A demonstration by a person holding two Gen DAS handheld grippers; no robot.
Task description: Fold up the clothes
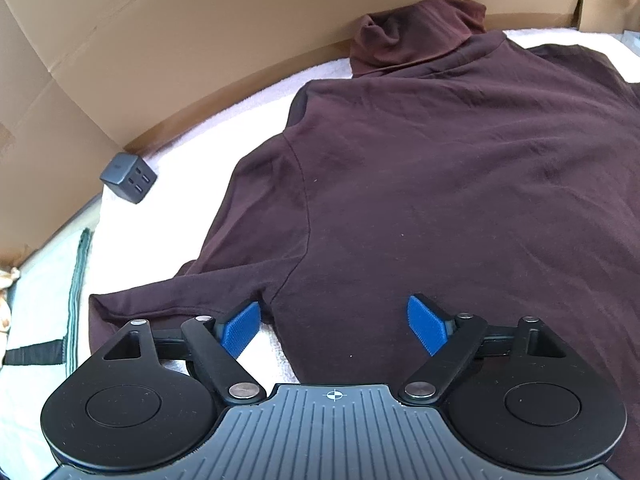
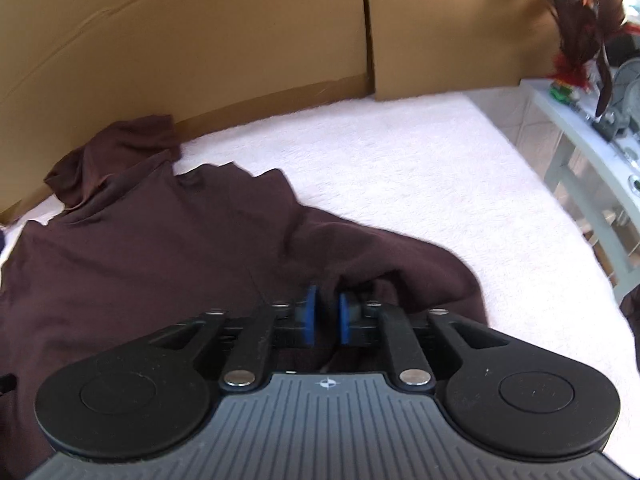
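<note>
Lying spread on white-covered worktop [image 2: 400, 168], collar toward far edge: maroon turtleneck [image 1: 440, 184]. Pinching bunched sleeve fabric with right tool [image 2: 327, 316]; hovering wide open, left tool [image 1: 334, 326] (above armpit). Folding sleeve inward seemingly; needing steady carry across body.

My left gripper [image 1: 334, 326] hangs low with its jaws spread wide, blue pads [image 1: 240, 330] angled outward and nothing between them. My right gripper [image 2: 326, 318] has its jaws drawn nearly together, pads [image 2: 309, 316] parallel, a narrow gap left where dark cloth [image 2: 160, 264] is pinched between them.
</note>
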